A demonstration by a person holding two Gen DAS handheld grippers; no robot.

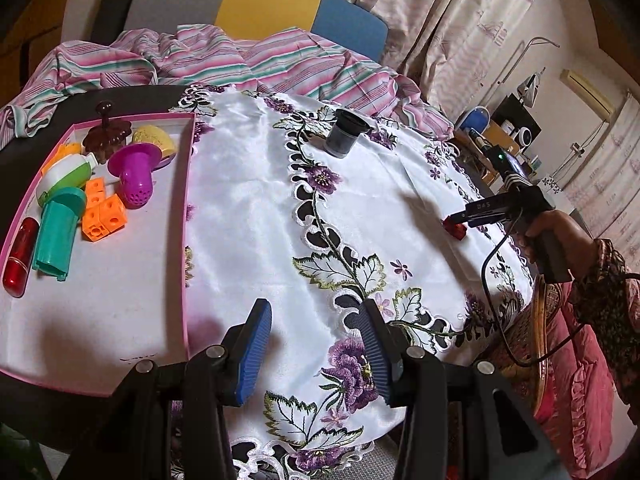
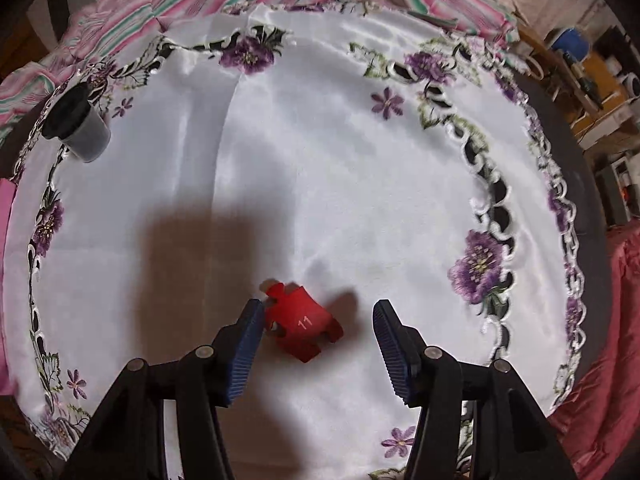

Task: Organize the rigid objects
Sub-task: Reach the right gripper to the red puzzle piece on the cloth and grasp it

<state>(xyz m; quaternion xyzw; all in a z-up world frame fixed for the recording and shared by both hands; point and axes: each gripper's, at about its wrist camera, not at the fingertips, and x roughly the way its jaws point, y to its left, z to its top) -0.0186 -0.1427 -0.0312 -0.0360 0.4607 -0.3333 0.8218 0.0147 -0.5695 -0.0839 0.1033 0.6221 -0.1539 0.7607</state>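
red puzzle piece (image 2: pixel 303 326) lies between the right gripper's (image 2: pixel 318 332) spread jaws, touching the left pad.

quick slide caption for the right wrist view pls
Open right gripper straddles a red puzzle piece marked 11 on the white embroidered tablecloth, left pad touching it.

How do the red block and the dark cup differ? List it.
The red block is flat, notched and marked 11; the dark cup is round and unmarked. The block lies between the right gripper's open jaws; the cup stands far off, near the cloth's edge. Both rest on the embroidered tablecloth, outside the pink tray.
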